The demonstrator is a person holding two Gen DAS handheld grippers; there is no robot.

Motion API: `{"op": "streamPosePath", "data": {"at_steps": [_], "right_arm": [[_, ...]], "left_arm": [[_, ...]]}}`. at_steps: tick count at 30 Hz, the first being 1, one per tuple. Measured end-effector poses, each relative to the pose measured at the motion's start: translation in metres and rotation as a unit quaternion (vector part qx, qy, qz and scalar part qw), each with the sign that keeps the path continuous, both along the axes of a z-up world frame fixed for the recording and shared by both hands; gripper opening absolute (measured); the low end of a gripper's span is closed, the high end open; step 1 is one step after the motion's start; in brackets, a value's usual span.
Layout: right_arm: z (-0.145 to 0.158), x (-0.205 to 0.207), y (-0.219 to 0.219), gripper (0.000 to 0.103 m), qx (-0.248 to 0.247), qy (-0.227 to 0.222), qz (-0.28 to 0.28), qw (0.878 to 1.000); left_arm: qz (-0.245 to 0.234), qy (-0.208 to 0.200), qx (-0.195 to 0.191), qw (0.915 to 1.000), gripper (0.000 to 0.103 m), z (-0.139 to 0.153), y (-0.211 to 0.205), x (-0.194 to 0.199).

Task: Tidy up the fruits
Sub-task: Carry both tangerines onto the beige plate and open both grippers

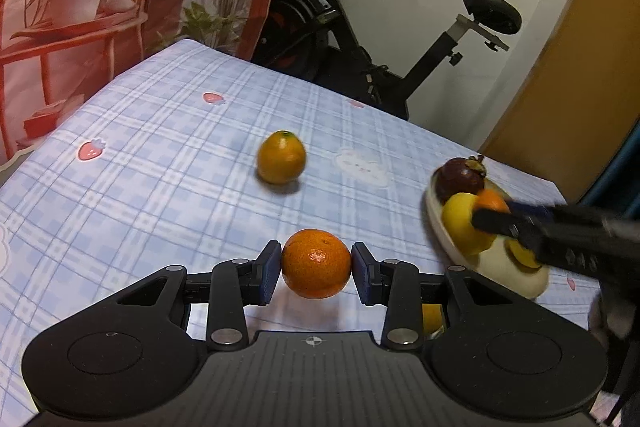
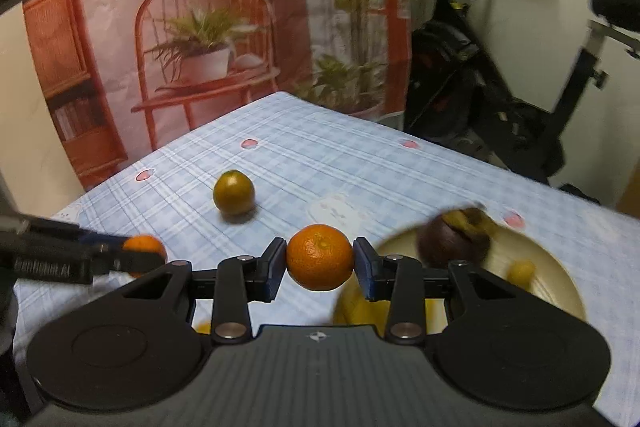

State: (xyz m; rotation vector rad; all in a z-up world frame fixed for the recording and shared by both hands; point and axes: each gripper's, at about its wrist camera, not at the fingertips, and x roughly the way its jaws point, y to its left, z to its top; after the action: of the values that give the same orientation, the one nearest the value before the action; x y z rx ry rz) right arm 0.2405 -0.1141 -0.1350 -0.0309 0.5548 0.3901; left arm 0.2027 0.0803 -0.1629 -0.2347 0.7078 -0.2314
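A: What's the biggest thing here?

B: The table [image 1: 168, 131], under a blue checked cloth printed with strawberries. Behind its far edge hangs a backdrop [image 2: 168, 7] showing a red chair and potted plants, and to the right of that stands a black exercise bike [image 1: 360, 39].

A: And on the table?

B: A cream plate [image 2: 560, 279] at the right. It holds a dark purple fruit [image 1: 460, 177] at its far side, a yellow fruit [image 1: 460, 223] nearer, and a small yellow piece [image 2: 522, 271].

A: Any fruit off the plate?

B: A greenish-orange one [image 1: 281, 157] sits alone on the cloth, toward the far middle.

A: The grippers?

B: The left gripper [image 1: 316, 265] has closed its pads on a mandarin [image 1: 316, 263], both sides touching, held just above the cloth left of the plate. The right gripper [image 2: 320, 263] pinches a second mandarin [image 2: 320, 257] the same way, at the plate's left rim. That view is blurred on the right.
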Motion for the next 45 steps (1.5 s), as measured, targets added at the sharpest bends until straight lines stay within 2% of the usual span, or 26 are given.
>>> {"op": "streamPosePath", "data": {"at_steps": [10, 16, 21, 29, 37, 45], "right_arm": [[-0.023, -0.047, -0.066, 0.039, 0.060, 0.007, -0.075, 0.995], [-0.032, -0.058, -0.084, 0.039, 0.065, -0.012, -0.094, 0.993], [-0.039, -0.065, -0.087, 0.039, 0.056, -0.030, -0.096, 0.993], [-0.049, -0.068, -0.096, 0.039, 0.048, -0.032, -0.117, 0.991], [-0.052, -0.070, -0.105, 0.039, 0.061, -0.036, -0.137, 0.988], [-0.052, -0.072, -0.105, 0.039, 0.067, -0.036, -0.142, 0.987]], "left_arm": [[-0.028, -0.008, 0.031, 0.9991, 0.040, 0.014, -0.036, 0.005], [-0.058, -0.005, 0.047, 0.9972, 0.040, 0.018, -0.058, 0.009], [-0.083, -0.004, 0.046, 0.9955, 0.040, 0.022, -0.077, 0.021], [-0.143, -0.012, 0.066, 0.9875, 0.040, 0.024, -0.119, 0.040], [-0.192, -0.019, 0.098, 0.9763, 0.040, 0.018, -0.162, 0.059], [-0.218, -0.007, 0.120, 0.9685, 0.040, 0.001, -0.193, 0.075]]}}
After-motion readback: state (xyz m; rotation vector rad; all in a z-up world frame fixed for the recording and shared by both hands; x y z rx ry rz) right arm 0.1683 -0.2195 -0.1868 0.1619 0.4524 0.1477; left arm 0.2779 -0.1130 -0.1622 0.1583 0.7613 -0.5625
